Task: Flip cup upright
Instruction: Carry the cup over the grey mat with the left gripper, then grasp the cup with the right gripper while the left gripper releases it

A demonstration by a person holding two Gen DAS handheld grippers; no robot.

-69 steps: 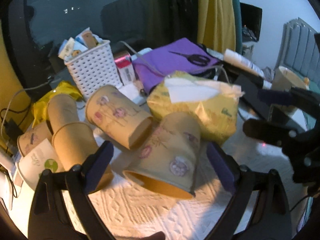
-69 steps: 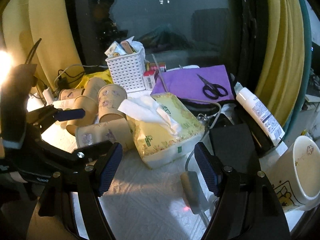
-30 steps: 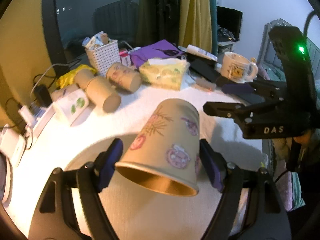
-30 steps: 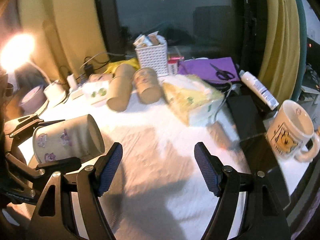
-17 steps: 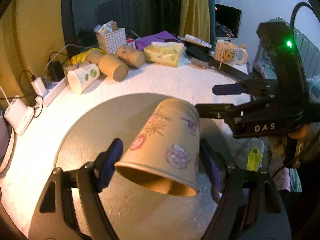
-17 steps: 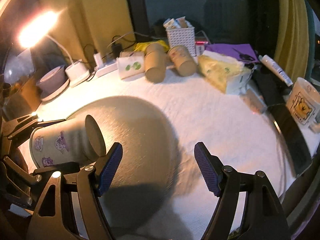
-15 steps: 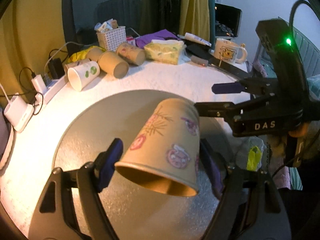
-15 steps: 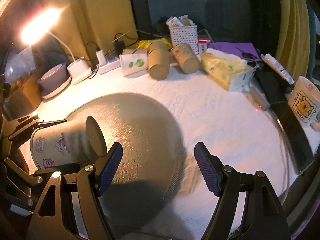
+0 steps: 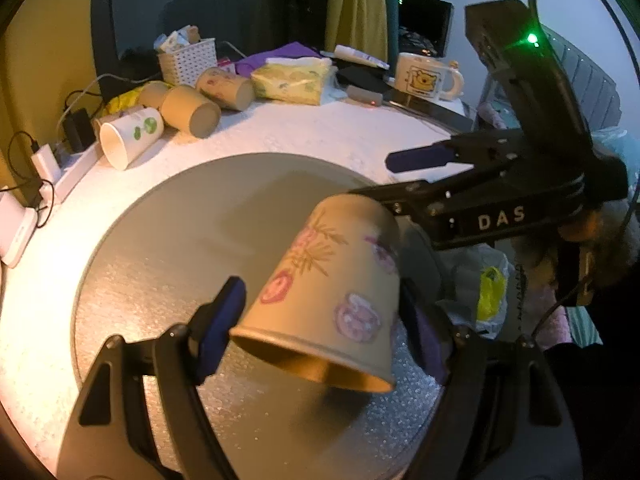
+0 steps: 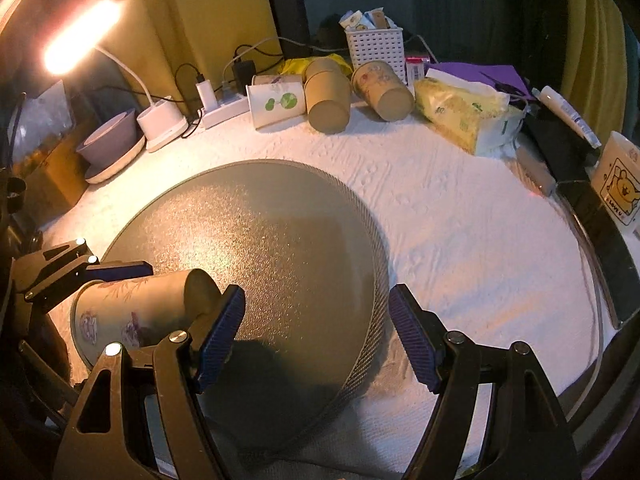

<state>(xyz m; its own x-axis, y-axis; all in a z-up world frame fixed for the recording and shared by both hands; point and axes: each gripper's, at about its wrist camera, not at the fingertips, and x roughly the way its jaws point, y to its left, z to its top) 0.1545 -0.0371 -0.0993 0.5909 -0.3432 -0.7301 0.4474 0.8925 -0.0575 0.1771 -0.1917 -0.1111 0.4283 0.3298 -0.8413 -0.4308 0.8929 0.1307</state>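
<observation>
My left gripper (image 9: 320,320) is shut on a tan paper cup with pink flower prints (image 9: 332,288). The cup lies tilted, its open mouth toward the camera and its base pointing away, held just above a round grey mat (image 9: 180,248). The cup also shows in the right wrist view (image 10: 136,312), at the mat's near left edge, on its side. My right gripper (image 10: 316,336) is open and empty over the grey mat (image 10: 280,248), to the right of the cup. It shows in the left wrist view (image 9: 460,176) as a black frame marked DAS.
Several paper cups (image 10: 328,92) lie on their sides at the back of the white tablecloth (image 10: 460,220). Beside them are a tissue pack (image 10: 464,116), a white basket (image 10: 376,48), a bear mug (image 10: 620,176), a lamp (image 10: 160,124) and chargers.
The left gripper closed on the flowered cup in the back pile, carried it toward the near side and lowered it over the grey mat. The right gripper came nearer the mat, still open.
</observation>
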